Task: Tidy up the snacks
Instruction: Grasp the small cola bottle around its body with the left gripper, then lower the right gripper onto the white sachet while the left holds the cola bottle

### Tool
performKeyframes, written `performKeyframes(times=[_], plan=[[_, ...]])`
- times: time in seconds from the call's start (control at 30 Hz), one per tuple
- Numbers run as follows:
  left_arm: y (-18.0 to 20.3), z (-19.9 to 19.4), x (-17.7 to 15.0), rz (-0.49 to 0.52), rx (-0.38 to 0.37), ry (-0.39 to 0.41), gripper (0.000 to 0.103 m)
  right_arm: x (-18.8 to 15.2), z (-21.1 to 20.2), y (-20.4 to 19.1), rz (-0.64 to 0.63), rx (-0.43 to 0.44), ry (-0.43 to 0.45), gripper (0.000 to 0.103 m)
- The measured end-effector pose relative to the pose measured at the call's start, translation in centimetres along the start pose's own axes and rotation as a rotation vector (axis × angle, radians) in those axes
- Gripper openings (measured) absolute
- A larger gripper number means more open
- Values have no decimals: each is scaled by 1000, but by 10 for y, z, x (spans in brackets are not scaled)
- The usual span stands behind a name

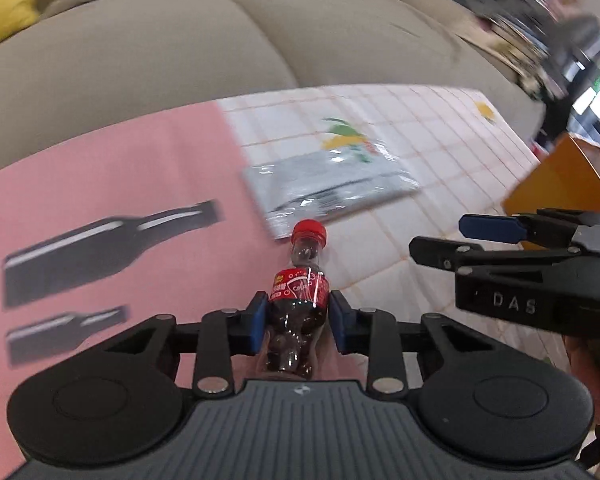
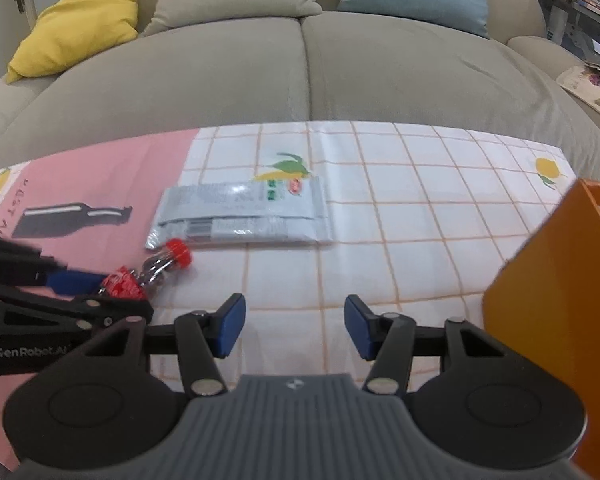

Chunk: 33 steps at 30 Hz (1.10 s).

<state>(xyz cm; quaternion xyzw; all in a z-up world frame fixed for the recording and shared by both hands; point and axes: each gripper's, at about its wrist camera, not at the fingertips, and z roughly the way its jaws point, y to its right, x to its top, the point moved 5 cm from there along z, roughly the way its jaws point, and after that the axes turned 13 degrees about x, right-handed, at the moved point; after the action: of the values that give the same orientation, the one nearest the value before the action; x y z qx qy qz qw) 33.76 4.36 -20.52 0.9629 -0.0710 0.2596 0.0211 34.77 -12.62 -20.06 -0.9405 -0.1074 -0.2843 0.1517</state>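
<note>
My left gripper (image 1: 298,322) points steeply down, its blue fingers (image 1: 257,322) pressed against both sides of the cola bottle (image 1: 300,300). My right gripper (image 2: 295,326) tilts down too, fingers (image 2: 232,326) parted, holding nothing.

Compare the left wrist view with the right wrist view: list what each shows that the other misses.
Only the left wrist view shows the left gripper from behind, its blue pads pressed on both sides of the cola bottle, and a second, smaller bottle print on the pink cloth.

Only the right wrist view shows the right gripper head-on, its jaws apart with nothing between them, and the yellow cushion, grey cushion and blue cushion on the sofa.

Both show the bottle, the silver snack packet, the checked tablecloth, the orange box and the sofa.
</note>
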Motion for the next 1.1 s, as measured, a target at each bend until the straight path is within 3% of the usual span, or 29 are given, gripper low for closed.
performKeyframes(times=[0.1, 0.13, 0.27, 0.37, 0.5, 0.6, 0.63, 0.73, 0.87, 1.1], plan=[[-19, -5, -6, -40, 64, 9, 36, 9, 7, -12, -13, 19, 8, 57], [-26, -5, -7, -56, 78, 9, 36, 13, 11, -16, -14, 19, 9, 63], [-45, -8, -10, -108, 90, -12, 36, 35, 30, -28, 11, -7, 38, 67], [-55, -9, -12, -131, 95, -18, 36, 56, 45, -38, -41, -1, 55, 76], [-56, -10, -15, -156, 79, -16, 36, 79, 68, -38, -130, -22, 56, 71], [-56, -10, -17, -156, 74, -11, 36, 88, 77, -21, -40, 9, 28, 65], [-56, -11, -18, -158, 71, -13, 36, 88, 80, -13, 9, 12, 7, 60], [-55, -12, -20, -165, 62, -19, 36, 82, 77, -2, 70, 25, -1, 59], [-52, -16, -26, -165, 51, -26, 35, 62, 63, -13, -5, 39, -16, 57], [-34, -35, -61, -189, 47, -40, 35, 0, 20, -37, -25, 109, -27, 52]])
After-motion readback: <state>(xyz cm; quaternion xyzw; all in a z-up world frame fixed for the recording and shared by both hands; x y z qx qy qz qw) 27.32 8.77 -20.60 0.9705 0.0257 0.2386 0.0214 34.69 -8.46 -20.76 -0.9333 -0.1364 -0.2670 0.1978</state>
